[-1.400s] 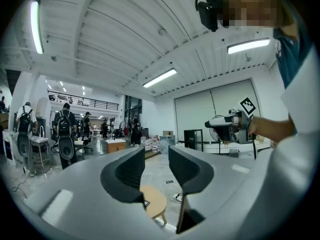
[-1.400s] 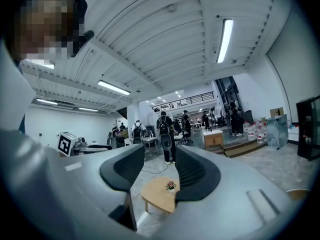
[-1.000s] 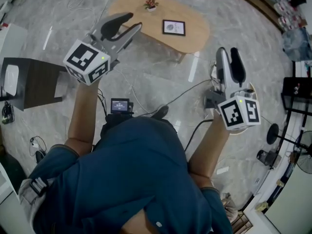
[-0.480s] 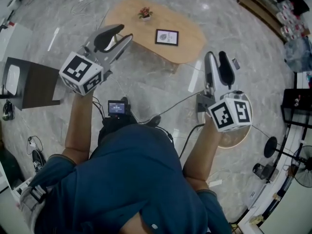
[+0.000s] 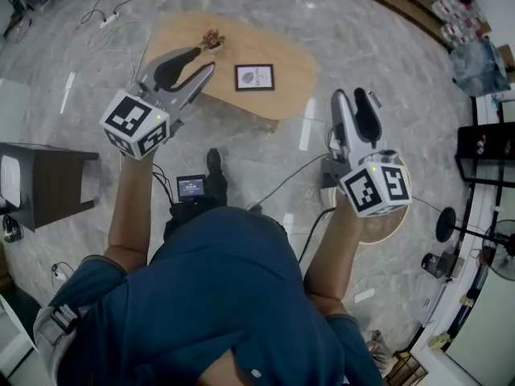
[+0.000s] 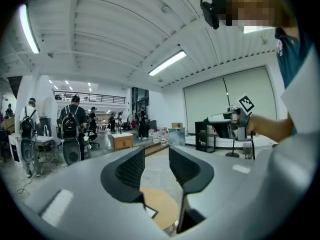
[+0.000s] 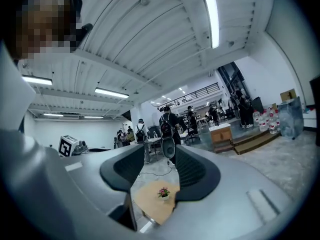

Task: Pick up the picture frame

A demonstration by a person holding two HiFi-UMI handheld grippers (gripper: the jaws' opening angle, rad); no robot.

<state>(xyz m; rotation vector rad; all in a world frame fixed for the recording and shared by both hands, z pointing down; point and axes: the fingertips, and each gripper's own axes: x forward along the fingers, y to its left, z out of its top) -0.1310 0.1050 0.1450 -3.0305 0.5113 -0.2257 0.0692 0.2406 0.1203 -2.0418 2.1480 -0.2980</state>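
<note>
Picture frame point(image 5: 254, 77) flat on wooden tabletop point(image 5: 298, 71), near and right of left hand-held gripper point(image 5: 205, 59) tips, untouched, well ahead-left of right hand-held gripper point(image 5: 351, 96), both spread and empty, potted plant point(image 5: 212, 39) just beyond left tips

We are looking across free air, and nothing is blocking the way to the table point(image 5: 294, 87). The frame point(image 5: 254, 77) is lying flat near its middle, with bare wood showing on every side. A small plant point(image 5: 212, 39) is standing near the far edge, left of the frame and apart from it. The left gripper point(image 5: 203, 58) is hanging over the table's near left edge, jaws apart and empty. The right gripper point(image 5: 352, 95) is hanging just right of the table, jaws apart and empty too. Cables point(image 5: 282, 177) are lying on the floor point(image 5: 265, 147) below. A dark stand point(image 5: 48, 175) is sitting well off to the left.
</note>
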